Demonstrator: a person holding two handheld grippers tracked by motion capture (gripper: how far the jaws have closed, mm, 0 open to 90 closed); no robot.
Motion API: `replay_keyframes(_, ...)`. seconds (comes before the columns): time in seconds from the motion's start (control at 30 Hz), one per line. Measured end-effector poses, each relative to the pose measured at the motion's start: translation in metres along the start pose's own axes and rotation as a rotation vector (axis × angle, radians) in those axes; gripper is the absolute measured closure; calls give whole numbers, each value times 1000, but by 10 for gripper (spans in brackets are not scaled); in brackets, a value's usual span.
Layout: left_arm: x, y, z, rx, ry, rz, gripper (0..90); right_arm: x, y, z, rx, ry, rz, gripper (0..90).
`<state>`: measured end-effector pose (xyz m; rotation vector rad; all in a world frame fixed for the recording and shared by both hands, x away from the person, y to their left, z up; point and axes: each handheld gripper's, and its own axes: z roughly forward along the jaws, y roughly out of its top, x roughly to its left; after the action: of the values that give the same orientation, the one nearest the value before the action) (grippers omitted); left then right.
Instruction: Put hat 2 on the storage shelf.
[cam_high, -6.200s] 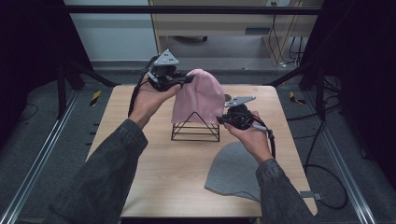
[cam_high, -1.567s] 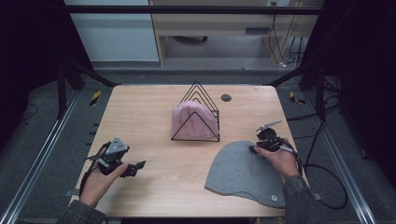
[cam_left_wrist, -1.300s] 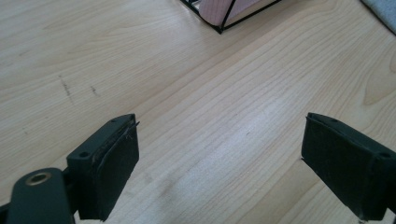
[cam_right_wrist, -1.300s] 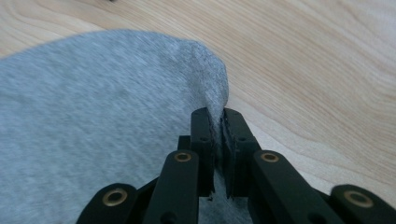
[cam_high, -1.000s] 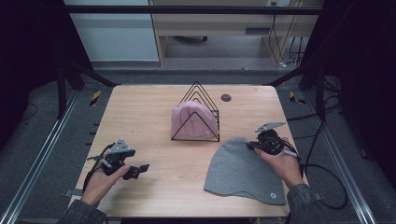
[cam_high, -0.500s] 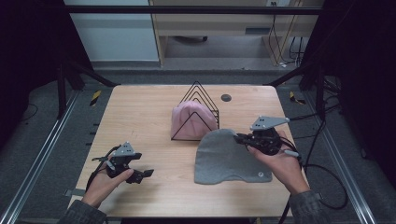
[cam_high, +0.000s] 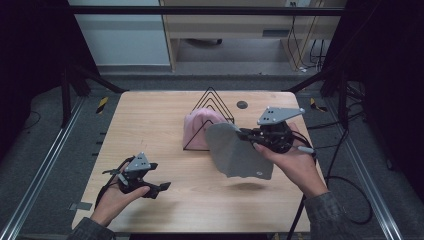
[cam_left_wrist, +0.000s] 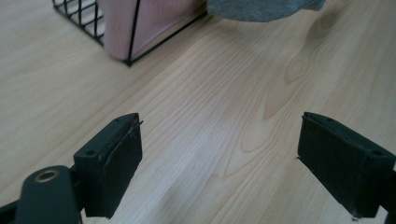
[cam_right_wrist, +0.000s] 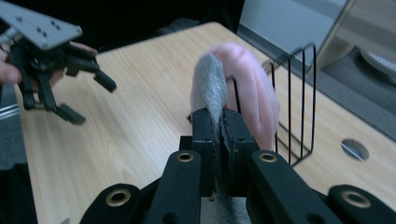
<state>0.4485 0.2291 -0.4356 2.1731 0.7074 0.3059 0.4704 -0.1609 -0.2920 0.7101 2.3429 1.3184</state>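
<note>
A grey knit cap hangs in the air right of the rack, pinched at its edge by my right gripper, which is shut on it; in the right gripper view the grey cap rises from between the closed jaws. A pink cap sits in the black wire rack at mid-table, also seen as the pink cap behind the grey one. My left gripper hovers near the front left of the table, jaws wide open with nothing between them; its fingertips frame bare wood.
The wooden table has a round hole near its far edge. A cable trails off the right side. Metal rails run along both sides of the table on the floor.
My right gripper has lifted the grey cap off the table and carried it left toward the rack. My left gripper has drifted slightly right, still open.
</note>
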Motion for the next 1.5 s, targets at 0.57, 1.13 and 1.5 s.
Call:
replay_keyframes(0.57,-15,85,-11,-95,13,84,200,-1,46,-13,-30,18,-30,856)
replay_keyframes(1.13,-12,138,-14,-80,34,149,251,2,67,-12,-26,13,-55,856)
replay_keyframes(1.5,-6,145,-14,-91,21,149,283,13,87,-7,-39,40,-85,856)
